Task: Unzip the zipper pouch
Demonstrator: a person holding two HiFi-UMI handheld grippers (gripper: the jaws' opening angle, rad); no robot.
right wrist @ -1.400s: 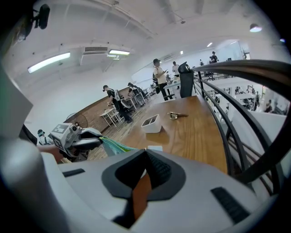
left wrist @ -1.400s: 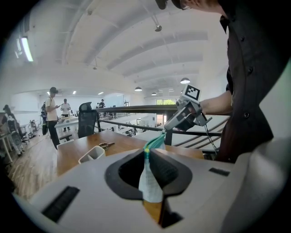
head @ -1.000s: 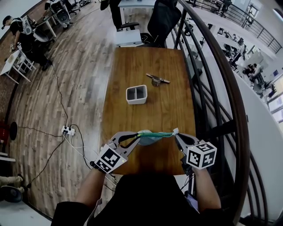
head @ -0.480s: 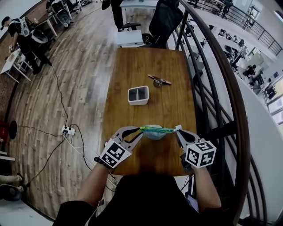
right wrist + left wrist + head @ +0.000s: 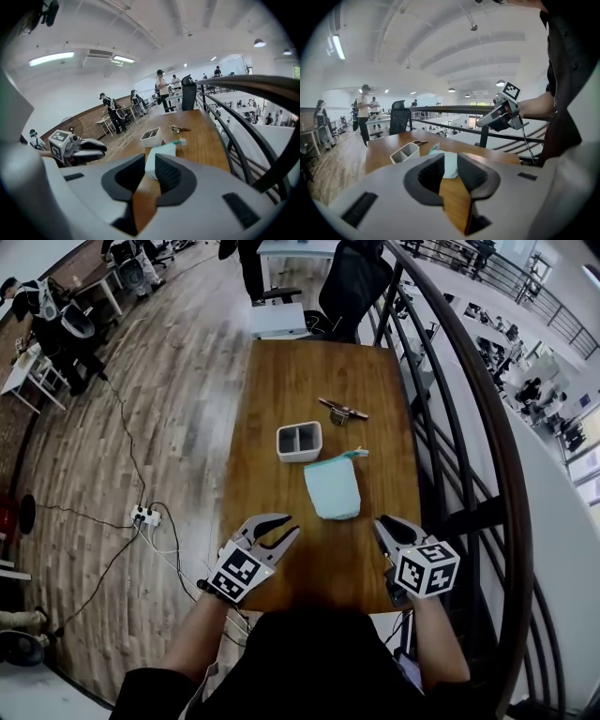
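The pale blue zipper pouch (image 5: 333, 489) lies flat on the wooden table (image 5: 281, 390), its green zipper edge at the far end, beside the white box. No gripper touches it. My left gripper (image 5: 284, 532) hovers near the table's front left, its jaws opening with nothing between them. My right gripper (image 5: 381, 525) is at the front right, jaws also opening and empty. Through the left gripper's (image 5: 450, 180) own jaws the pouch (image 5: 449, 164) shows ahead; the right gripper's (image 5: 149, 180) view shows the pouch (image 5: 160, 155) ahead too.
A white two-compartment box (image 5: 300, 441) stands mid-table, with a bunch of keys (image 5: 341, 412) behind it. A dark curved railing (image 5: 469, 427) runs along the table's right side. A black office chair (image 5: 349, 282) stands at the far end. People are at distant desks.
The pouch was held stretched between both grippers near the table's front. Both have let go, and it now lies flat farther out on the table. The grippers have drawn back slightly.
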